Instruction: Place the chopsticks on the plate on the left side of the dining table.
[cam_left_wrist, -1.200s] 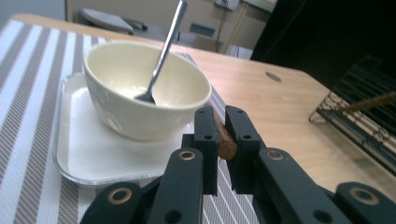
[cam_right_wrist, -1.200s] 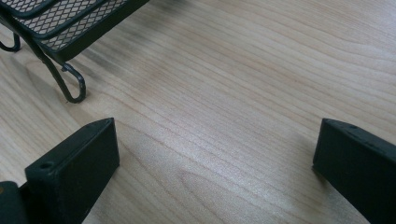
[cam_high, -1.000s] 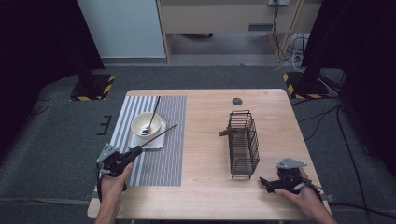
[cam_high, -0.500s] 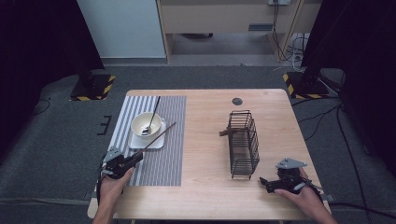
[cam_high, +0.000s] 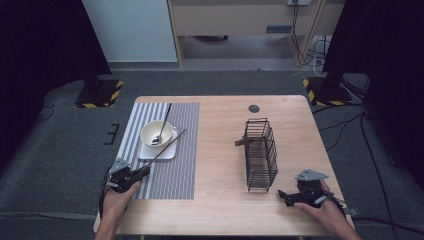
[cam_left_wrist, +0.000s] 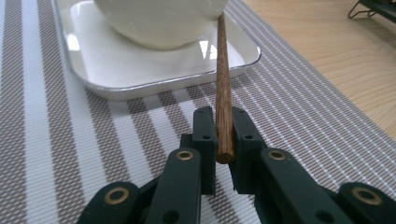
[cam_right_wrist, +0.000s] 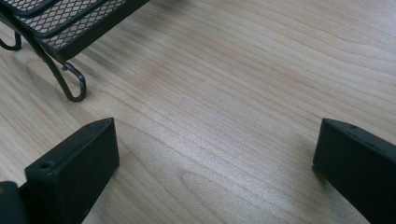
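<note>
My left gripper (cam_high: 143, 171) hovers over the near part of the striped placemat (cam_high: 172, 175) and is shut on a brown wooden chopstick (cam_high: 167, 148). In the left gripper view both pads (cam_left_wrist: 205, 130) clamp the chopstick (cam_left_wrist: 223, 79) near its blunt end. Its far end reaches the white bowl (cam_left_wrist: 159, 18) on the square white plate (cam_left_wrist: 140, 79). A dark spoon (cam_high: 164, 122) stands in the bowl (cam_high: 152, 131). My right gripper (cam_high: 286, 195) rests open on the bare table at the front right, with only wood between its jaws (cam_right_wrist: 215, 144).
A black wire basket (cam_high: 261, 150) stands right of centre, with a brown piece poking out of its left side (cam_high: 242, 142). Its foot and mesh (cam_right_wrist: 56, 23) lie just ahead of the right gripper. A round black grommet (cam_high: 254, 108) sits near the table's far edge.
The left gripper has slid a little toward the front edge of the table, still clamped on the chopstick. The right hand has stayed put.
</note>
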